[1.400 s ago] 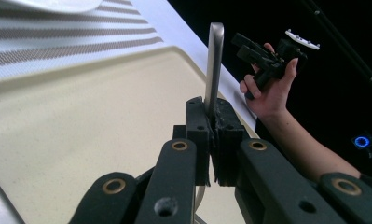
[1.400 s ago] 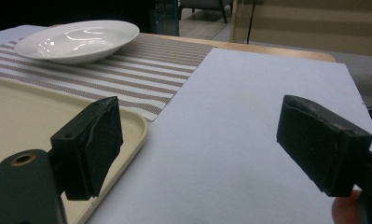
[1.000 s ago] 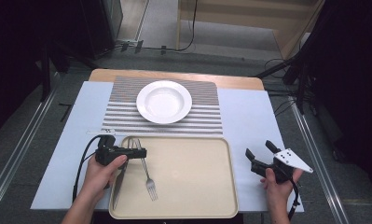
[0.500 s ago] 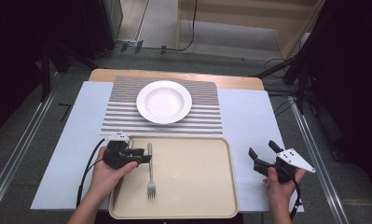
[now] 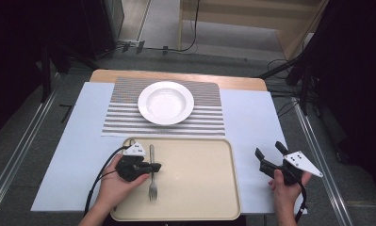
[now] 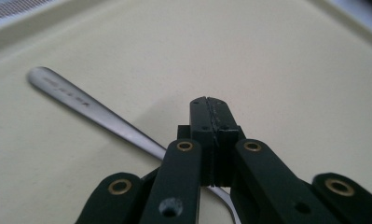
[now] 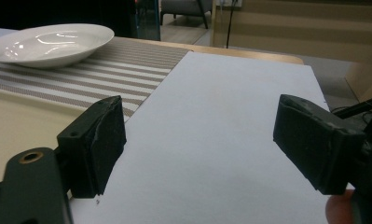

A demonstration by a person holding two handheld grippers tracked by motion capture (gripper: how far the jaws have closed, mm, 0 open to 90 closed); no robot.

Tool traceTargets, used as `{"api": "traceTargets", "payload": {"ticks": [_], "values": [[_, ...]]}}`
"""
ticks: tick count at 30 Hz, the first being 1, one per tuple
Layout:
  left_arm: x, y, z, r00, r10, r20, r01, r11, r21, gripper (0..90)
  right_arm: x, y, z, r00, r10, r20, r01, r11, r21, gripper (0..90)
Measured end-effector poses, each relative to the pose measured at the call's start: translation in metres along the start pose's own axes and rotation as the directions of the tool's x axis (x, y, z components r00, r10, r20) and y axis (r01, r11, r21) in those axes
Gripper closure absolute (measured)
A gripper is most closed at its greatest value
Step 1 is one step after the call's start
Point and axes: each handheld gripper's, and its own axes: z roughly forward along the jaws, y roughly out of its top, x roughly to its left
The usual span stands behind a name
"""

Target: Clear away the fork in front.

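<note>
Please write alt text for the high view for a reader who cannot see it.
The left tongs are shut on a fork lying on a beige tray. The right tongs are open over the pale blue table cover; beyond the tray, a white plate sits on a striped placemat.

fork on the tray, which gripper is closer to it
Left. The left gripper is right at the fork, its shut jaws across the handle on the tray. The right gripper stands open beyond the tray's right edge, over the white sheet.
</note>
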Motion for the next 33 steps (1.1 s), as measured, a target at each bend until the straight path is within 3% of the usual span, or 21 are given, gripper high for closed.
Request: {"api": "traceTargets", "payload": {"ticks": [5,21,24,25,28,33], "values": [[0.001,-0.003,-0.001,0.9999,-0.005,-0.009,0.005,0.9998,0.019,88.9,-0.001,-0.002,0.001,1.0000,0.001,0.005,-0.001,1.000,0.007,17.4],[0.021,-0.021,-0.024,0.9926,-0.122,-0.001,0.122,0.9925,0.015,88.9,-0.003,-0.004,0.003,1.0000,0.008,0.002,-0.008,1.000,0.012,17.5],[0.024,-0.019,-0.026,0.9910,-0.134,0.012,0.134,0.9909,-0.016,88.9,-0.003,-0.004,0.003,0.9999,0.016,-0.003,-0.016,1.000,0.012,17.5],[0.025,-0.017,-0.027,0.9910,-0.134,0.013,0.134,0.9906,-0.029,88.9,-0.003,-0.004,0.003,0.9998,0.018,-0.004,-0.017,1.000,0.010,17.5],[0.025,-0.008,-0.023,0.9933,-0.109,-0.039,0.107,0.9929,-0.051,88.9,-0.004,-0.005,0.004,0.9998,0.017,-0.004,-0.017,1.000,0.008,17.5],[0.022,0.002,-0.012,0.9928,-0.069,-0.098,0.066,0.9973,-0.033,88.9,-0.003,-0.005,0.005,0.9999,0.017,-0.003,-0.017,1.000,0.012,17.5]]}}
